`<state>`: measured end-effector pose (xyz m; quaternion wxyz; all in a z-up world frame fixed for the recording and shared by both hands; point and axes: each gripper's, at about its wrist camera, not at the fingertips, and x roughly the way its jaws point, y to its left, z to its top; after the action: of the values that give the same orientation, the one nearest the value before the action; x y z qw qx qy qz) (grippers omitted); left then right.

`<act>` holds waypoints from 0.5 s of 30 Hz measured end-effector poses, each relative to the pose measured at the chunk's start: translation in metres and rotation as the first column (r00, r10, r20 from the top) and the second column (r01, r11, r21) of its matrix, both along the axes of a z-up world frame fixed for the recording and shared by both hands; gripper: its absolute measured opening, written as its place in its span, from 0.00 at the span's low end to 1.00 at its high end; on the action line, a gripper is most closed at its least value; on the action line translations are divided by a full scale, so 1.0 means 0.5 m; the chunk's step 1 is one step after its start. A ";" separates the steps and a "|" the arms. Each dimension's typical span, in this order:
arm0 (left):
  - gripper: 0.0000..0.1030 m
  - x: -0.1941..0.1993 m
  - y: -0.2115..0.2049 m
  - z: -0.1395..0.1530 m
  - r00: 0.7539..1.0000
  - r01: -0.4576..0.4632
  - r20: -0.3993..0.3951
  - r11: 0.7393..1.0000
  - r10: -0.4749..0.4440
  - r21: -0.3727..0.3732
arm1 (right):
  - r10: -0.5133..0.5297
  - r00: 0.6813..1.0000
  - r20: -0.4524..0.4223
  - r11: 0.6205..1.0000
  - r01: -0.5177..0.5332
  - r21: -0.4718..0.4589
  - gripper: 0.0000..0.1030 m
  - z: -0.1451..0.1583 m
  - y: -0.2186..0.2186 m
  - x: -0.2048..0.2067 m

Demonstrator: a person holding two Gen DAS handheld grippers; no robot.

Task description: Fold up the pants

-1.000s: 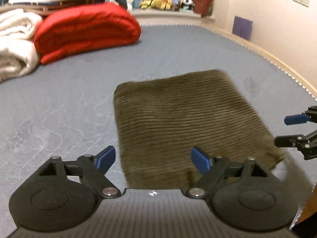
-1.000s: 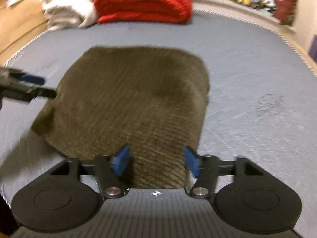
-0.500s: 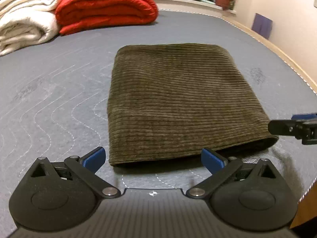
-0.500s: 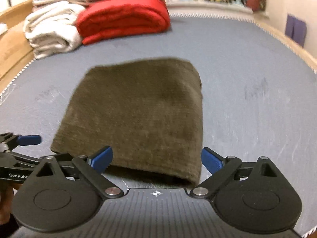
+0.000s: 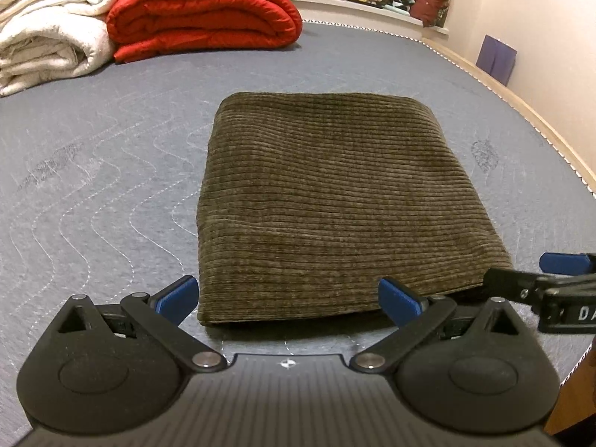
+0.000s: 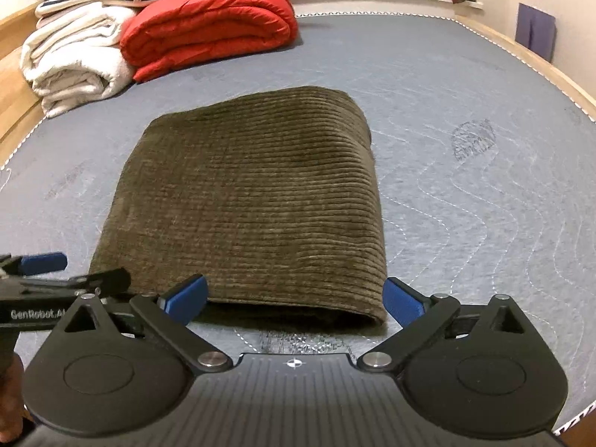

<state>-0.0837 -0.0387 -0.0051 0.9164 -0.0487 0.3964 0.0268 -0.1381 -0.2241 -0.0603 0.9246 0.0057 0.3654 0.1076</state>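
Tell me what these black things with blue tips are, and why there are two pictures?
Those are two claws that a person holds, one in each hand. Each claw carries a little camera looking out along its fingers, so you get one picture from the left claw and one from the right claw. In front of them lie folded brown corduroy pants on a grey quilted mattress. Behind sit a rolled red quilt and white folded blankets. Both claws have just been opening wide and hold nothing; the pants lie free.
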 end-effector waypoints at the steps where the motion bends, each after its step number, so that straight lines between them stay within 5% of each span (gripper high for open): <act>1: 1.00 0.000 0.000 -0.001 1.000 -0.001 0.001 1.000 0.001 -0.002 | -0.001 1.000 -0.002 1.000 0.001 -0.006 0.97 -0.002 0.001 0.000; 15: 1.00 -0.008 -0.004 0.000 1.000 0.017 0.012 1.000 -0.017 -0.003 | -0.016 1.000 -0.004 1.000 0.016 -0.022 0.97 -0.008 -0.001 0.001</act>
<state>-0.0877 -0.0408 -0.0050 0.9189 -0.0470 0.3913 0.0180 -0.1376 -0.2248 -0.0643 0.9247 -0.0014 0.3683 0.0963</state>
